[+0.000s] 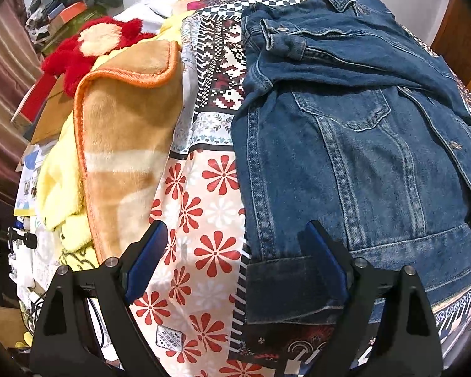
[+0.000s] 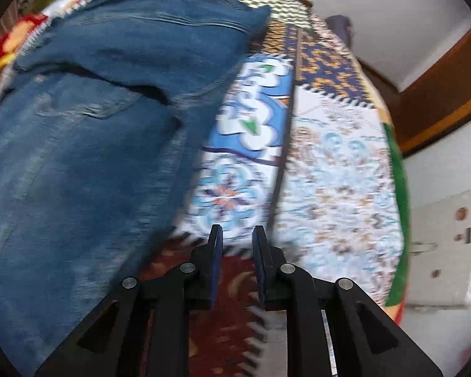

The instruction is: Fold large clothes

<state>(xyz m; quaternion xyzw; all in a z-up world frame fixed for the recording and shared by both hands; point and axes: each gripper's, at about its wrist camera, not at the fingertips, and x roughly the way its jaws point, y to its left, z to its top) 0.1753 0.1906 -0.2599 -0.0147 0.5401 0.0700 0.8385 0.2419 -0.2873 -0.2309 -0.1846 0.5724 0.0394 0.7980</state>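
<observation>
Left gripper (image 1: 235, 260) wide open over denim jacket (image 1: 361, 157) cuff, right gripper (image 2: 237, 264) slightly parted, empty; next, closing on the cuff, probably.

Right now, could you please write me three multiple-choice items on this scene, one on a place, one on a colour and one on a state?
1. Where does the jacket lie?
A. on the patterned cover
B. on a hanger
C. on the floor

2. What colour are the flowers on the cover by the left tool?
A. green
B. red
C. black

3. How does the left tool stand?
A. shut on the jacket
B. shut on nothing
C. open

Answers:
1 A, the denim is spread flat on the cover.
2 B, red petals show on a pale ground.
3 C, its fingers stand wide apart, pressing on nothing.
</observation>
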